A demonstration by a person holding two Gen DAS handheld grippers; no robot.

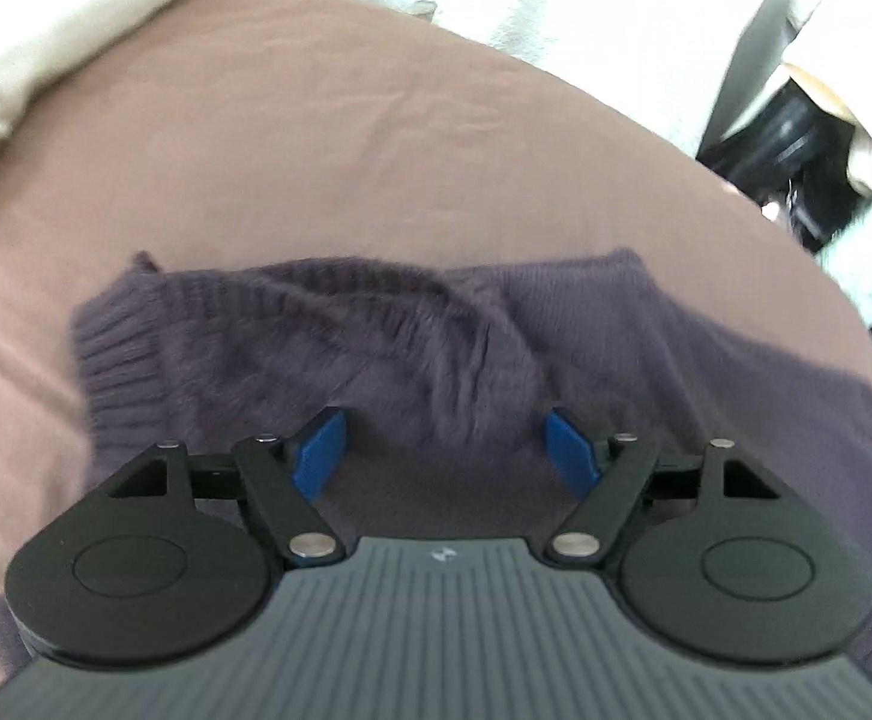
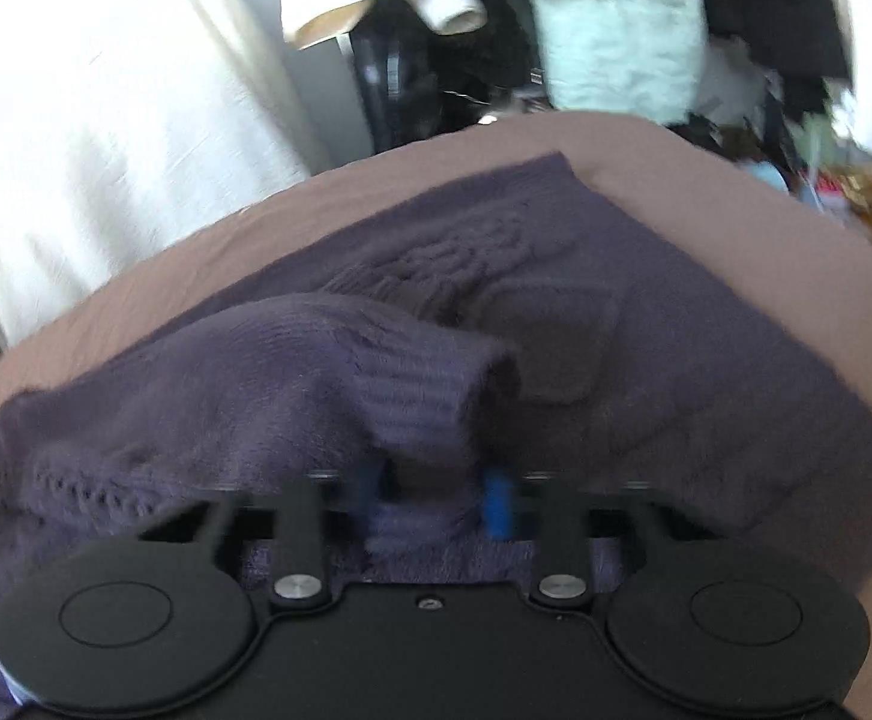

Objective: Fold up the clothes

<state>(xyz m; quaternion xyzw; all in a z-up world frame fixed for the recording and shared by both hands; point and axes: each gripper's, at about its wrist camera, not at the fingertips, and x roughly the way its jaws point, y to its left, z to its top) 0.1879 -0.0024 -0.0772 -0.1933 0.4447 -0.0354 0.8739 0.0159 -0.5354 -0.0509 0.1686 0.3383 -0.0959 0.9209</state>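
Blurring right claw (image 2: 436,501) pads; sweater (image 2: 556,312) cuff between, contact unclear.

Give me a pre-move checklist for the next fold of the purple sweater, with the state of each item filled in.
1. Right gripper has fabric between its fingers: ok, a ribbed fold of the purple sweater sits between them; whether they pinch it firmly: cannot tell, the picture is blurred.
2. Left gripper free to take a hold: ok, its fingers stand wide apart over the knit, gripping nothing.
3. Sweater lies flat: not ok, the ribbed sleeve is bunched across the body.
4. Sweater wholly on the brown sheet: cannot tell, its near edge is hidden by the grippers.
5. Sheet beyond the sweater free for folding: ok in the left wrist view.
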